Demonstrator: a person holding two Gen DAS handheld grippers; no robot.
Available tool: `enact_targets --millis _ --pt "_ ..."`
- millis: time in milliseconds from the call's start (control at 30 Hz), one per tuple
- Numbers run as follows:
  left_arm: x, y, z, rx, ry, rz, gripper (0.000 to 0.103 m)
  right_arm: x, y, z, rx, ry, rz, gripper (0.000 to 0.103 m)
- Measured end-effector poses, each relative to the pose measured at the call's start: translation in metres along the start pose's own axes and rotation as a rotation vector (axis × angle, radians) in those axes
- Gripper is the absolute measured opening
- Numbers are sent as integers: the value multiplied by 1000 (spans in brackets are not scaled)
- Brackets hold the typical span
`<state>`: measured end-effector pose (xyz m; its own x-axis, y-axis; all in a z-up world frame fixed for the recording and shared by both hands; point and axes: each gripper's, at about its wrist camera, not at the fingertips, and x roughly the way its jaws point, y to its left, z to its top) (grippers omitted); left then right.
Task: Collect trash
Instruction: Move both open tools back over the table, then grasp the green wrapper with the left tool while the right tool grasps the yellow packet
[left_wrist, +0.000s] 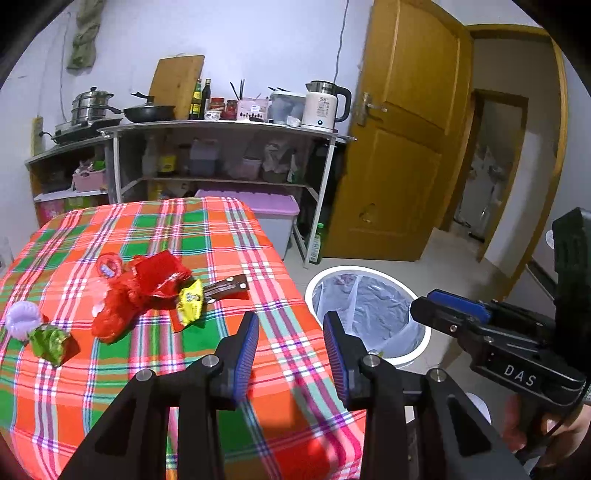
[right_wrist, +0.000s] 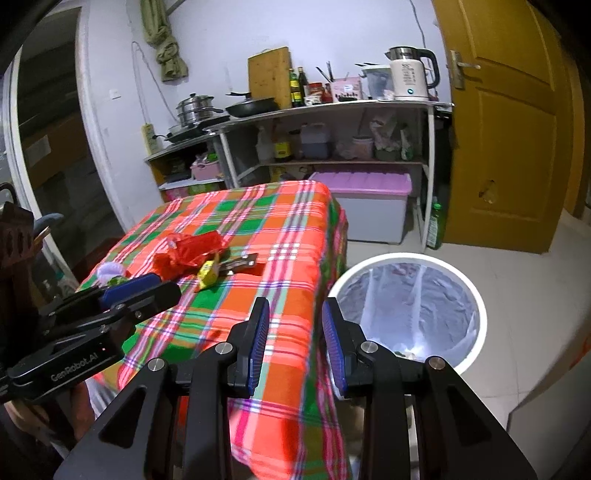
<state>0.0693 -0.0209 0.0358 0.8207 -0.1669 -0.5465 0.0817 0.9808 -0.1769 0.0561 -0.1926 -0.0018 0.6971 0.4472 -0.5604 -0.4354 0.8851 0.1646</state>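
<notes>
Nearest to me, my left tool (left_wrist: 290, 349) hangs above the near right part of the surface (left_wrist: 110, 387) with its blue pads apart and nothing between them. My right tool (right_wrist: 293, 341) sits over that same corner's right edge, pads likewise apart and empty, half above the checked cloth and half above the white bin (right_wrist: 476, 306) on the floor. From the left wrist view the right tool (left_wrist: 448, 312) reaches in from the right, just beside the bin (left_wrist: 310, 291). The bin stands close against the surface's right edge, lined with a clear bag, its mouth wide and unobstructed. Trash lies well ahead of both tools, grouped toward the left middle of the cloth: a crumpled red wrapper (left_wrist: 147, 291), a yellow packet (left_wrist: 190, 301) touching it, a green wrapper (left_wrist: 50, 341) near the left edge beside a pale purple cup (left_wrist: 22, 319). A dark-handled knife (left_wrist: 227, 288) lies just right of the yellow packet. Between the trash and my tools the cloth is bare.
</notes>
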Motion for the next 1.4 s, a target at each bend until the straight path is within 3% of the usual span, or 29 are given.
enact_targets --millis 567,933,1400 --pt "-30 26 -19 -22 -40 99 36 8 32 -5 -62 22 79 31" --pt "-33 69 -35 -86 -18 162 36 37 48 -6 -76 74 127 38" --pt "-41 132 -41 -180 -29 264 36 77 71 3 -99 130 183 39"
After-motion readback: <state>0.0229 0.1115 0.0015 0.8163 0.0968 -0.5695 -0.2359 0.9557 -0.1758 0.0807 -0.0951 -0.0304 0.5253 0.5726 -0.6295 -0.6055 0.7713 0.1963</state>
